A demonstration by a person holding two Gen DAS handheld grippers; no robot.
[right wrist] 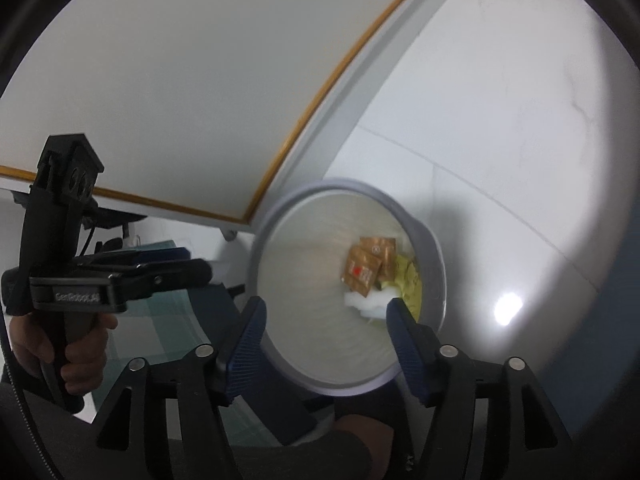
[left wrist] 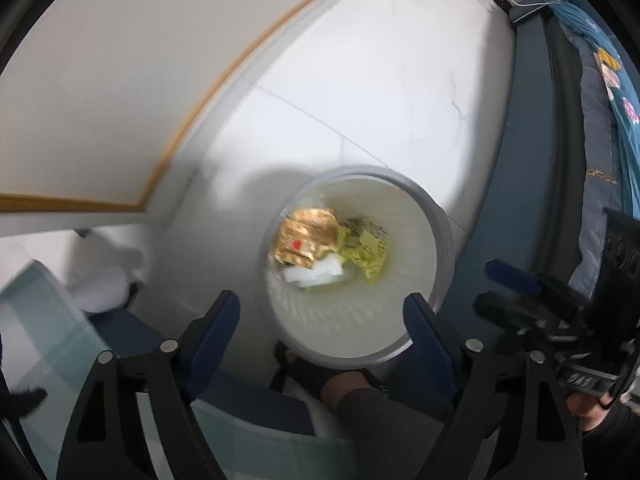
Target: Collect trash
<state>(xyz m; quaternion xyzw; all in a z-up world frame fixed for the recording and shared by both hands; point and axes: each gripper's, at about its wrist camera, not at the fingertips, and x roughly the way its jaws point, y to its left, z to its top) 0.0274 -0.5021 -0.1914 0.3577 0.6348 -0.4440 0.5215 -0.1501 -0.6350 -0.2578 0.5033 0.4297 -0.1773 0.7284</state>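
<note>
White floor below, both tools (left (left wrist: 322, 312), right (right wrist: 326, 338)) point down, empty and spread, over the bin (left wrist: 436, 216).

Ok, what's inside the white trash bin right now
Inside the white trash bin lie gold-brown snack wrappers, a crumpled yellow wrapper and a piece of white paper or plastic. They overlap, so anything beneath them on the bin's bottom is hidden.

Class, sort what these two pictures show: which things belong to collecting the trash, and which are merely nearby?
Belongs to the job:
white bin
brown wrappers
yellow wrapper
white tissue
left gripper, open
right gripper, open

Just nearby:
patterned bedding
tiled floor
gold-trimmed white panel
</note>
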